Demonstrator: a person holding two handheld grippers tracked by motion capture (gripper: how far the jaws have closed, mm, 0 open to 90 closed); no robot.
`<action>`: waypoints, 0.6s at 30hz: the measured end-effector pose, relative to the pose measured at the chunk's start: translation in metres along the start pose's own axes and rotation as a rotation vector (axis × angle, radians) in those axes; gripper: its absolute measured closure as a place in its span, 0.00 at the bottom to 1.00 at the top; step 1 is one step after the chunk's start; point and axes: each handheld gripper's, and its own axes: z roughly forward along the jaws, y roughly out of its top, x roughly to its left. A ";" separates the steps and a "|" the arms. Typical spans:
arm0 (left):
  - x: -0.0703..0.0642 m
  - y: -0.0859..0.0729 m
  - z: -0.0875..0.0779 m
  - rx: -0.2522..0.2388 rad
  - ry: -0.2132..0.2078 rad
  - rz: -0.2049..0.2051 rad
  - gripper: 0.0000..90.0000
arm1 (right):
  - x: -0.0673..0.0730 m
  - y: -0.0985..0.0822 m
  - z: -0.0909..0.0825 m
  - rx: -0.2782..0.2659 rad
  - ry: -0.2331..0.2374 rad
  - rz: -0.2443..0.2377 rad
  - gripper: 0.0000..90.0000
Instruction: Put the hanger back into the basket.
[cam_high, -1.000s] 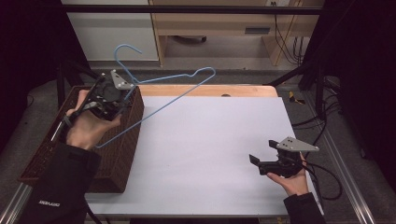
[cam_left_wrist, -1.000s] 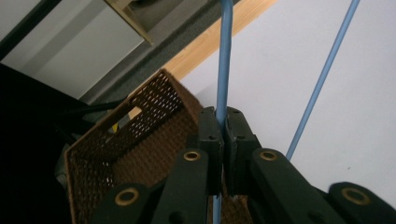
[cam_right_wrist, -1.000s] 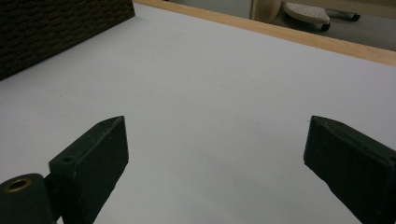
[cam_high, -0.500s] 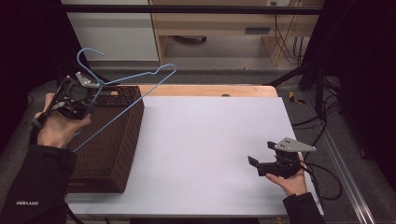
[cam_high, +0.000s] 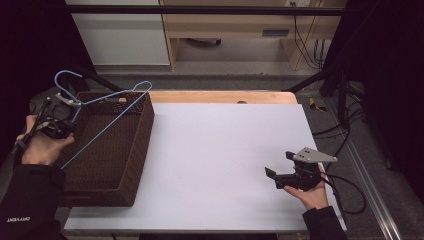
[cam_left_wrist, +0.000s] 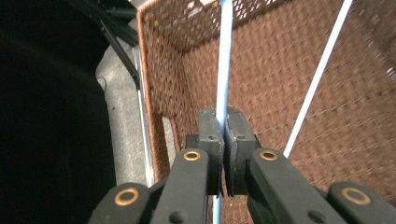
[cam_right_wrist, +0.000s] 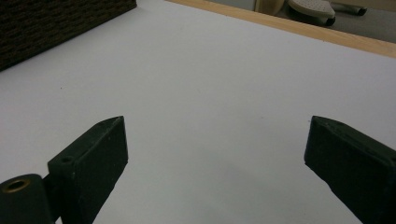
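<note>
Gripping blue hanger (cam_left_wrist: 224, 60) over wicker basket (cam_high: 131, 165)

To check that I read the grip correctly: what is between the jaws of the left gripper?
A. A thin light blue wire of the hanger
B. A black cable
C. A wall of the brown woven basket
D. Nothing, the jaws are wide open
A: in the left gripper view the left gripper has its jaws closed on a wire of the light blue hanger, above the woven basket.
</note>
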 end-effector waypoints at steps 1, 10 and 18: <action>0.000 -0.002 0.003 0.009 -0.003 -0.002 0.97 | 0.000 0.000 0.000 0.001 0.000 0.000 0.08; -0.004 -0.020 0.036 0.093 0.032 -0.011 0.97 | 0.000 0.000 0.000 0.005 0.000 -0.001 0.08; -0.023 -0.036 0.068 0.148 -0.015 -0.019 0.96 | 0.001 0.000 0.001 0.004 0.000 0.002 0.08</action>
